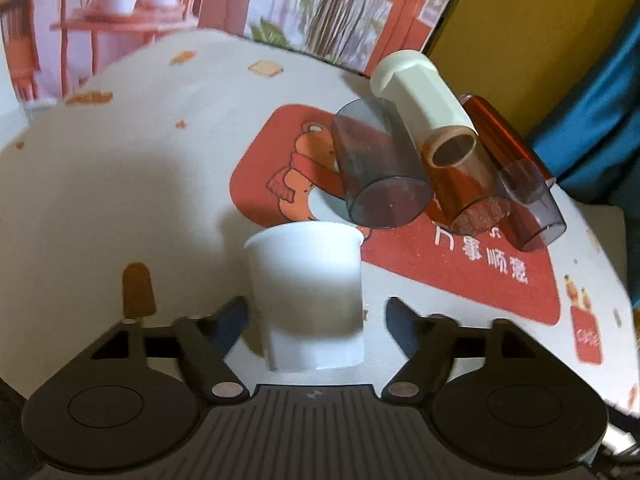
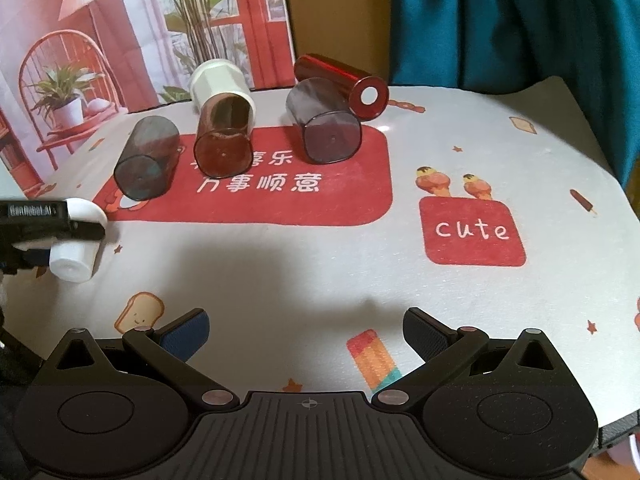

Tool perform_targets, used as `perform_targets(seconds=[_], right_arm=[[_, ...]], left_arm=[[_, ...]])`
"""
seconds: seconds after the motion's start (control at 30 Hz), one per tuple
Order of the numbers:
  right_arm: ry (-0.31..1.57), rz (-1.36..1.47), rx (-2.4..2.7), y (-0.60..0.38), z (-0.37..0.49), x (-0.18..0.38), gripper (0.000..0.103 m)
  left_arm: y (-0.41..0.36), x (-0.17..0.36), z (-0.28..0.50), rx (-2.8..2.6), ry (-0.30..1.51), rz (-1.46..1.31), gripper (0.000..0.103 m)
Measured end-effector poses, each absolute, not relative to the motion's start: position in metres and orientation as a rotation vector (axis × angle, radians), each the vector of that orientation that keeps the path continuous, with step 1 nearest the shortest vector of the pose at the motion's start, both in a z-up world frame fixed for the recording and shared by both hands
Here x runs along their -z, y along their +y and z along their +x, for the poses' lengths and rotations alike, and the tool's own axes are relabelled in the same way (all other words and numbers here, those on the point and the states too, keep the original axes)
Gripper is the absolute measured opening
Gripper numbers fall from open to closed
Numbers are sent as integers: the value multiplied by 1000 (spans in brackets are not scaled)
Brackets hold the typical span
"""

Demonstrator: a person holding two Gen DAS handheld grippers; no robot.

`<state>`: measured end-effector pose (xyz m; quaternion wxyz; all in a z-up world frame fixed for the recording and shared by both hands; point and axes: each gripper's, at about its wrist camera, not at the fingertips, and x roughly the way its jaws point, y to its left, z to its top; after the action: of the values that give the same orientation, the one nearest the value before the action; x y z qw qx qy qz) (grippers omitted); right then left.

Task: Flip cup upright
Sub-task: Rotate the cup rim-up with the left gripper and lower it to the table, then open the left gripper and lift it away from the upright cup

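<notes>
A white paper cup stands mouth up between the fingers of my left gripper, whose jaws are open with gaps on both sides of it. In the right wrist view the same cup shows at the far left edge, partly hidden by the left gripper. My right gripper is open and empty above the tablecloth, well away from the cup.
Several cups lie on their sides on the red mat: a grey one, an amber one, a cream one, a square smoky one and a red tube. A poster backdrop stands behind.
</notes>
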<state>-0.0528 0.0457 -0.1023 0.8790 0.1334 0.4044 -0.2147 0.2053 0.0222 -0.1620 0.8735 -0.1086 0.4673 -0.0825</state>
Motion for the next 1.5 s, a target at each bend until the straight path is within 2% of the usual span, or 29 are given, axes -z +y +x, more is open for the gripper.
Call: perform_targets(seconds=[0.1,0.2,0.3,0.37,0.67,1.27,1.33,1.37,1.43,1.5], right_arm=[[848,274,446,46,-53,104,103],[847,280,448,45,-53,104,103],[842,288,456,43,-54,103,103],[840,296,462,41,-55,103,103],[854,306,442,43,-52,108,103],[845,320,442,41,-54,106,103],[844,322,439,42,-54,105,103],[843,324,437,42,-55,105,103],[839,327,434,42,-55,103,103],[835,324,430,43,-56,101,103]], left_arm=[[26,155,216,146,966,-278,81],[24,158,237,118,1031,-291,80],[21,165,254,97,1096,-286,67],[20,165,255,103,1096,-275,66],[28,140,214,166,949,-247,63],[7,145,180,131,770,-62,63],[11,143,181,160,841,-102,68],[14,142,182,172,868,-127,78],[19,138,179,174,889,-156,92],[24,132,174,184,884,-162,97]])
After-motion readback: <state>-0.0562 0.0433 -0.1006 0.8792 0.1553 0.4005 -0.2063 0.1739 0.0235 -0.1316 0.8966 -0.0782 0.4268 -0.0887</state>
